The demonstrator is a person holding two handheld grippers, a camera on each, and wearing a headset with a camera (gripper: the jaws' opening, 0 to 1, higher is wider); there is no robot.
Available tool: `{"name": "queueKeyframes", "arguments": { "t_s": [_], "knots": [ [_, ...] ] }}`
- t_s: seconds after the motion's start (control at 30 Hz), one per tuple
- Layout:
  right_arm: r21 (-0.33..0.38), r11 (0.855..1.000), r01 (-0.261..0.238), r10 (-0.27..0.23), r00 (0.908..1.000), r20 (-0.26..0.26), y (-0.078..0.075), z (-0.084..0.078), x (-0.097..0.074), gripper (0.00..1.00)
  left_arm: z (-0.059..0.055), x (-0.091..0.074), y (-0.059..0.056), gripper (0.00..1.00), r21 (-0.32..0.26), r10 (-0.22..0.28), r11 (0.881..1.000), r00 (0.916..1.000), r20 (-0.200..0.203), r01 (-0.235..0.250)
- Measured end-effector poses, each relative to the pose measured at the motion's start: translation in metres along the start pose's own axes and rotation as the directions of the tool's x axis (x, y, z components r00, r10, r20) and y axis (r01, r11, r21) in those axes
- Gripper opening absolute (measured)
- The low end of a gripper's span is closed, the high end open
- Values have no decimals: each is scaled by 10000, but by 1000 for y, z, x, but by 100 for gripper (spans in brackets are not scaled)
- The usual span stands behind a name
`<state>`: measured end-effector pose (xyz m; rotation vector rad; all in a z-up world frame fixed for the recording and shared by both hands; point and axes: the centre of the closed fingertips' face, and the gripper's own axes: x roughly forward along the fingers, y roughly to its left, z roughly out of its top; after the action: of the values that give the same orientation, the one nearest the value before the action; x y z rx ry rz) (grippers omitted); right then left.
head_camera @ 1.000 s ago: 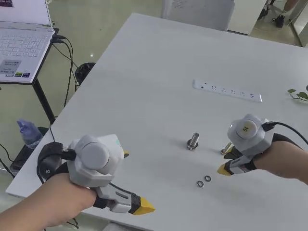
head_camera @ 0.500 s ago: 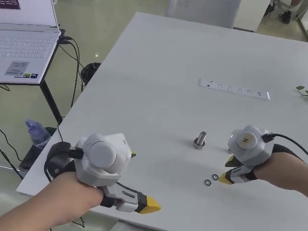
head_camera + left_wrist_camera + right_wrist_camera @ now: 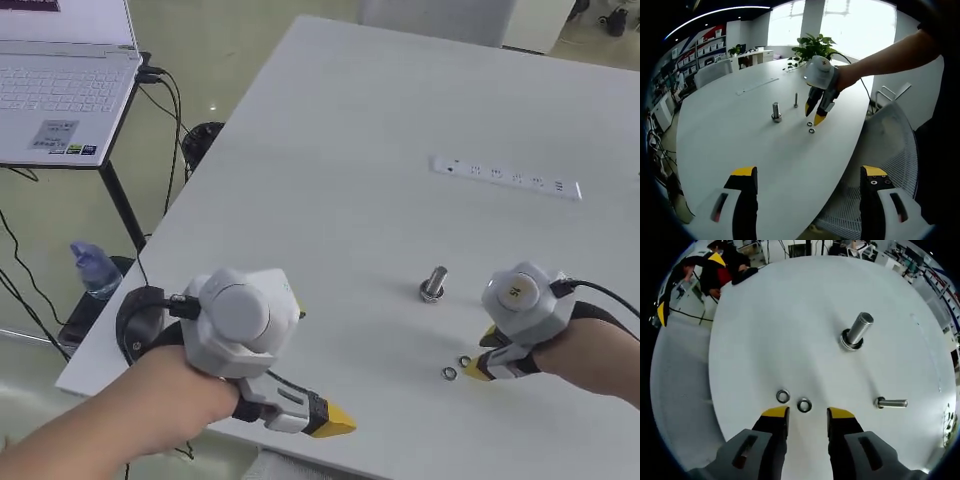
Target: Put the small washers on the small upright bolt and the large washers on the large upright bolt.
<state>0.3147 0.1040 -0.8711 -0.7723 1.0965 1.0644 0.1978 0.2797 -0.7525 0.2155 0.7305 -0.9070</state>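
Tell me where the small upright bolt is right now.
In the left gripper view the small bolt stands upright between the large bolt and the right gripper, closer to the gripper.

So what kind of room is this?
Probably an office or meeting room: a big white table, a laptop beside it, and a potted plant near bright windows.

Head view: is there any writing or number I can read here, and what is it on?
No text can be read for certain.
Yellow label atop the right gripper: too blurred to read.
Stickers on the laptop: too small to read.
Marks on the power strip: too small to read.
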Motion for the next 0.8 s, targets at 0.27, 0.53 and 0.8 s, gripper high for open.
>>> {"name": "queueKeyframes", "arguments": {
  "t_s": [0.27,0.53,0.8],
  "knots": [
    [-23,9998,180,-180,9997,-156,1,-1,7,30,-8,-6,0,83,-81,54,10000,9998,-168,-55],
    [-153,9997,185,-190,9992,-357,3,0,7,27,-12,-8,0,81,-132,80,9999,9998,-206,-83],
    [-196,9997,159,-170,9982,-582,3,-1,7,22,-13,-8,-2,80,-160,60,9999,9998,-184,-63]
  ]
}}
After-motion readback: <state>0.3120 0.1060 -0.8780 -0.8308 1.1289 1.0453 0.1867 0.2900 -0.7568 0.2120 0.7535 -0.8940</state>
